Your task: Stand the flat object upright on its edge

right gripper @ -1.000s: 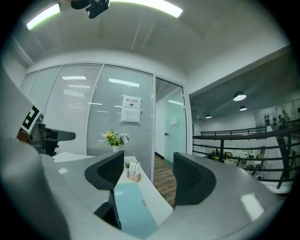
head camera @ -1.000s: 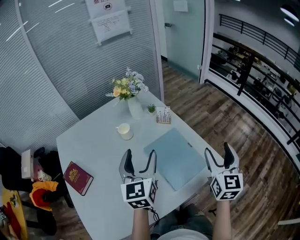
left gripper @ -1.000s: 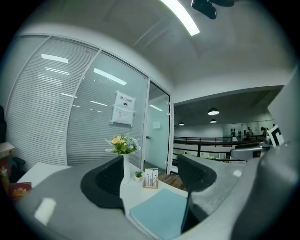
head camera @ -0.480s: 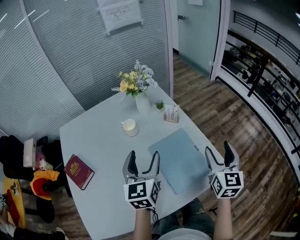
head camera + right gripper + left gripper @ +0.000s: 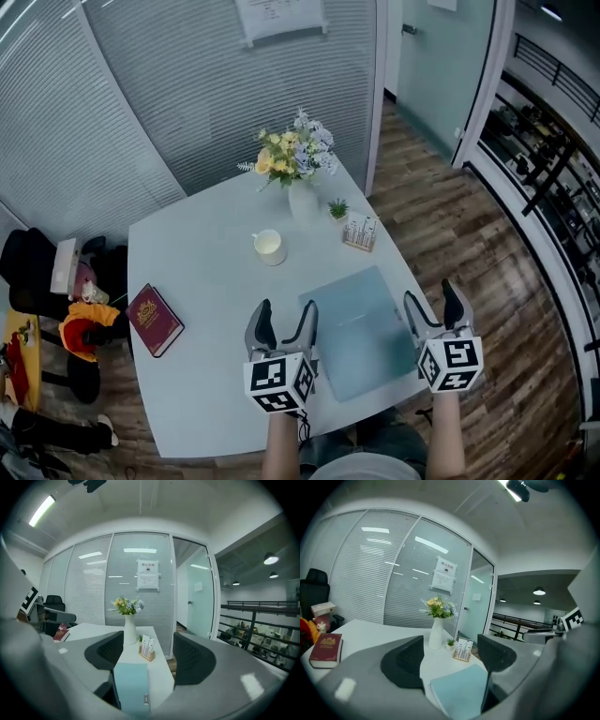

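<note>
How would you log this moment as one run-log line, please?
left gripper: open, empty | right gripper: open, empty | light blue folder: flat on table, not gripped | phase: pre-grasp

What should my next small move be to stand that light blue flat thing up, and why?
Probably lower both grippers to the light blue folder, at its side edges. It lies flat on the table; the left gripper and right gripper are open and empty, flanking its near end.

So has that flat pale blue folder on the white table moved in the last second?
No. The flat pale blue folder keeps its place relative to the small wooden card holder; only the camera turned.
</note>
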Demonstrator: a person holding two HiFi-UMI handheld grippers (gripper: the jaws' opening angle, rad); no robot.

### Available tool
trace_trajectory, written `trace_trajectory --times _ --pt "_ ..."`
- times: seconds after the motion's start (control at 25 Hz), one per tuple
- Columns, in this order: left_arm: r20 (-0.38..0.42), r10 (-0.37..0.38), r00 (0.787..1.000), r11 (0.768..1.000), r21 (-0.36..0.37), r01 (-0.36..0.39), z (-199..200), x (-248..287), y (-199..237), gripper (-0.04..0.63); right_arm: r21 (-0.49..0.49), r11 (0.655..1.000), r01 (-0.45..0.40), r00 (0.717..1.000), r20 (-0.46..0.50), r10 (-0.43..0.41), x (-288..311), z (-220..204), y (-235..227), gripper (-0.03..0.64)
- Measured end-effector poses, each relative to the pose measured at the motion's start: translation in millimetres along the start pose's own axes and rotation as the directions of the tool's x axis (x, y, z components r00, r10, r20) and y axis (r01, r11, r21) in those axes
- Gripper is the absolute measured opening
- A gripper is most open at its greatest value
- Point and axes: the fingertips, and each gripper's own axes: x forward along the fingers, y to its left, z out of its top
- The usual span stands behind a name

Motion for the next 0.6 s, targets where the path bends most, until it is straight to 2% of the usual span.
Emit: trace_trajectory --times 0.32,0.6 --pt "-0.101 0.056 0.993 0.997 -0.052 -0.062 -35.3 17.9 2.6 0.348 0.0 0.996 -0.087 0.993 -0.083 0.087 38.0 -25.9 -5.0 0.357" --pt "-0.207 0.081 0.975 0.988 -0.112 -0.106 -77.0 24.2 10.3 0.348 0.03 0.988 -0.15 0.968 -0.199 0.153 63.4 -66.2 0.6 0.359"
